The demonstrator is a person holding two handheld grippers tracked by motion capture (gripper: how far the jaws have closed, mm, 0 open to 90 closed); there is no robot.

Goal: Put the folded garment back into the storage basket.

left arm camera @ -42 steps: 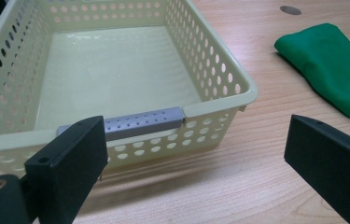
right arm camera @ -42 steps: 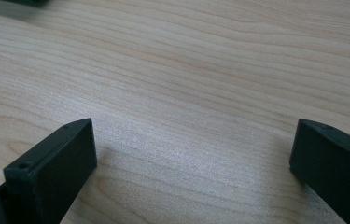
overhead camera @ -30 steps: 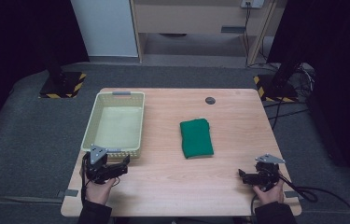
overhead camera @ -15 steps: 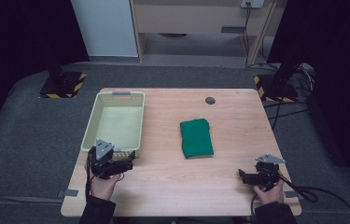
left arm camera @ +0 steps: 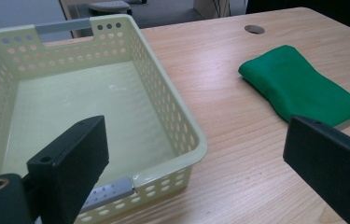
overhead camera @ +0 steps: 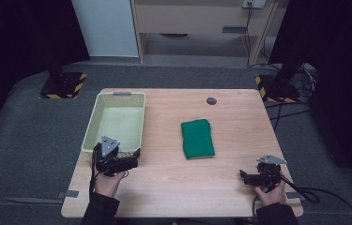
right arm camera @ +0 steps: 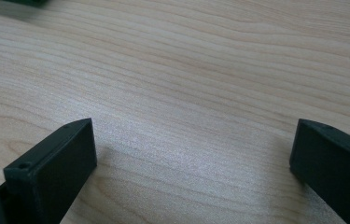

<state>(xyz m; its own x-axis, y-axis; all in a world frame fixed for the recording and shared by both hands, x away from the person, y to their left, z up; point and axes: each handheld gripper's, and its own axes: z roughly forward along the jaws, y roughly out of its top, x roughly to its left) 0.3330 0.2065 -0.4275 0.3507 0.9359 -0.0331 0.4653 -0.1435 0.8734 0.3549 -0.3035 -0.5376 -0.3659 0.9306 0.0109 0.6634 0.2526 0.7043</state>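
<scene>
While left gripper (overhead camera: pixel 133 157) nears basket (overhead camera: pixel 91 138), jaws wide, empty; right gripper (overhead camera: pixel 244 176) likewise.

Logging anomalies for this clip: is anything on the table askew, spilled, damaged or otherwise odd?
Nothing stands out. The folded green cloth lies flat mid-table, apart from the pale yellow basket, which sits upright with nothing in it. The left gripper by the basket's near end and the right gripper near the table's corner are both open, holding nothing.

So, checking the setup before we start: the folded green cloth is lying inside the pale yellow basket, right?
Not quite. The folded green cloth lies on the bare table, apart from the pale yellow basket and to its right. The high view shows the basket holding nothing.
</scene>
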